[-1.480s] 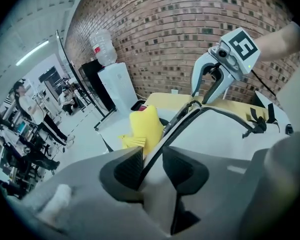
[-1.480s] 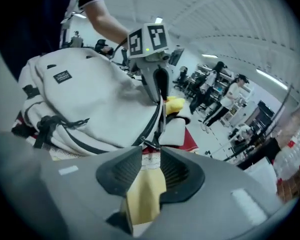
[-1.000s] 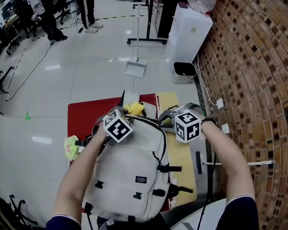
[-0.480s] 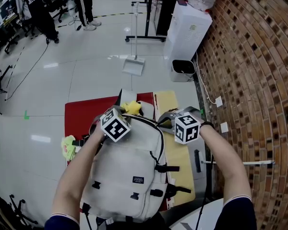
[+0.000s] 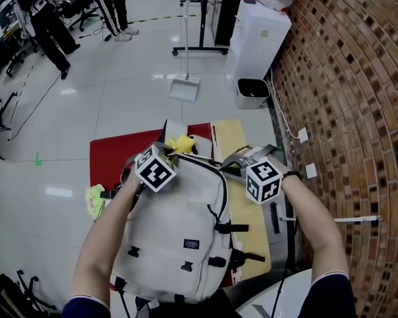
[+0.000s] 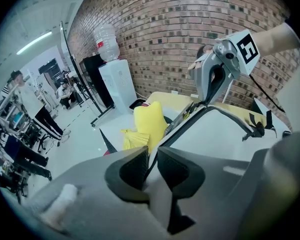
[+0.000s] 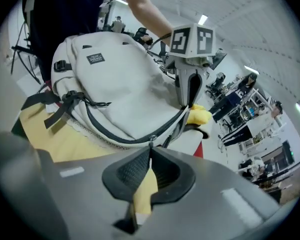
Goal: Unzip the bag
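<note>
The left tongs (image 6: 152, 158) are clamping onto the bag (image 5: 179, 234) at its top edge. Their jaws have just been closing, and a fold of pale fabric beside the dark zip line is sitting pinched between the pads. The right tongs (image 7: 150, 156) are clenched too, gripping the small zipper pull (image 7: 150, 144) at the bag's upper right corner, with its metal ring just poking out past the tips.

Running away from that pull, the zipper track (image 7: 110, 134) is curving down the bag's side as a dark line, and it appears closed along the stretch in view. A yellow soft thing (image 6: 149, 123) is lying just beyond the bag's top, and a red mat (image 5: 116, 156) is spreading out under and beyond the bag. A yellow board (image 5: 247, 207) is lying along the bag's right side.

The bag is looking soft and slack, a cloth pack that is probably light. It will likely bunch and slide toward the pull rather than resist it. That makes the fabric next to the zip the sensible place to anchor it, as the left tongs are doing. The pull is small and thin, so it is probably easy to lose from the pads. The bend in the track at the corner is where it may snag.
</note>
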A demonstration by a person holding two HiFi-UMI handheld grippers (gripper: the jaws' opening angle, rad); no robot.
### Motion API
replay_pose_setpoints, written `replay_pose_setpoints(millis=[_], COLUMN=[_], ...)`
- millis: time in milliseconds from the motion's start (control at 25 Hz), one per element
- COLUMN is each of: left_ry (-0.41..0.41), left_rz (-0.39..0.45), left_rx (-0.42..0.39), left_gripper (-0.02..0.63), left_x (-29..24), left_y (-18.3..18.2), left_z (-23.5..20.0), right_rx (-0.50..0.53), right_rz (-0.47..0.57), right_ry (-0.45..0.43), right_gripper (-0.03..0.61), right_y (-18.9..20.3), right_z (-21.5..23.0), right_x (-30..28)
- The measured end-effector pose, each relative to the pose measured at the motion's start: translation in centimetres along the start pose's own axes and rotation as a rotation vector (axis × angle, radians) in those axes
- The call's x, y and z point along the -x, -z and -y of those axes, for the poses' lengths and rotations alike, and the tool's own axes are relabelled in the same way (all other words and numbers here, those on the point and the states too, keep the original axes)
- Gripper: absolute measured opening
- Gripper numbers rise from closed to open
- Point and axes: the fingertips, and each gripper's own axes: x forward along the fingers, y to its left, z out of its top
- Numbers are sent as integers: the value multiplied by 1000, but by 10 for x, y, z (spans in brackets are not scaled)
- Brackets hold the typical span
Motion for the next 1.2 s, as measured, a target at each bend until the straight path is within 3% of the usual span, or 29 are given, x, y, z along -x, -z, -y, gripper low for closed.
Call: replay_pose_setpoints(millis=[120, 440, 640, 1200], left_ry=[5, -4, -11, -69], left_rz=[13, 68, 93, 159], left_rx=[4, 41, 67, 90], left_gripper=[52, 46, 44, 21], left_x=[8, 20, 27, 42], left_y=[-4, -10, -9, -15], left_z=[0, -5, -6, -12], right_rx=[52, 79, -24, -328], right_rz=[-37, -116, -117, -70], right_ry=[14, -47, -82, -68], right_gripper=[15, 14, 15, 17], right_y=[-2, 5, -4, -43], right_z=[-4, -33, -63, -123], right_x=[7, 22, 25, 22])
